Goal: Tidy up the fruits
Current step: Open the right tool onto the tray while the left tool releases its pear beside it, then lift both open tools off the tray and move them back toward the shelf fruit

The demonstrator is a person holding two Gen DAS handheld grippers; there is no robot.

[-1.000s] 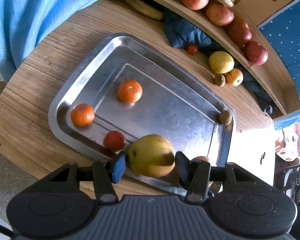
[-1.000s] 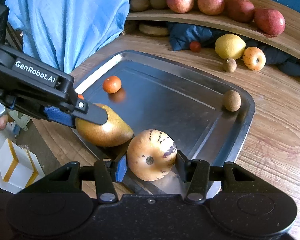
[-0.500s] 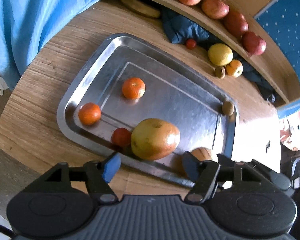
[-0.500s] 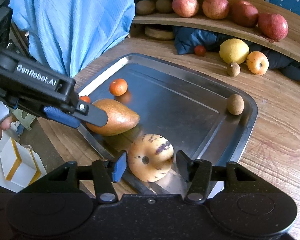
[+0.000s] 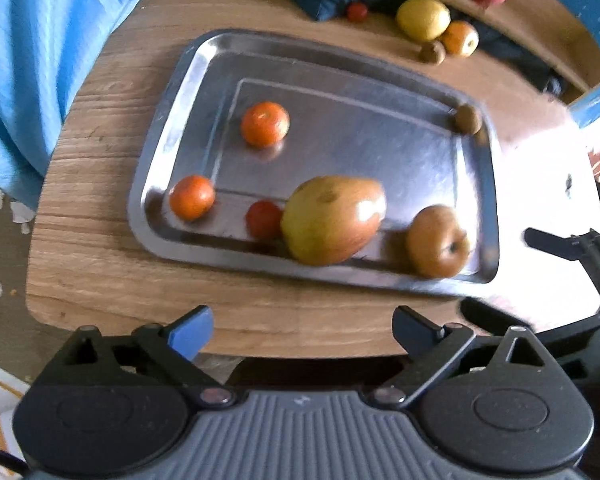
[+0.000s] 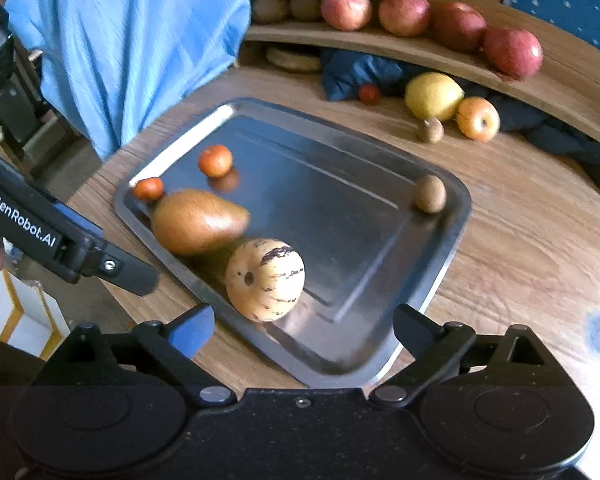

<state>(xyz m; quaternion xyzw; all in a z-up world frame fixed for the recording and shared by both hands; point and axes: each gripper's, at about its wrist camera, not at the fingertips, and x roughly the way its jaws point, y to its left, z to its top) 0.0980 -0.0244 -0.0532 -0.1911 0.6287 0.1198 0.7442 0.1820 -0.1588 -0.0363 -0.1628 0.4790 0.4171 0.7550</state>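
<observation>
On the wooden tabletop, both tools have just opened and hold nothing, so the round yellow purple-streaked melon may roll off the steel tray's near rim.

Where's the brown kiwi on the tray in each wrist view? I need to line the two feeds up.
Left wrist: kiwi in the tray's far right corner, upper right of the picture.
Right wrist: kiwi in the same far right corner, right of centre.
Shared landmark: the yellow lemon on the table beyond the tray.

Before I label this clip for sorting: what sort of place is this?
Likely a home dining or kitchen corner: a wooden table holding a metal tray, a curved wooden shelf lined with red apples, and a blue cloth hanging beside it.
</observation>
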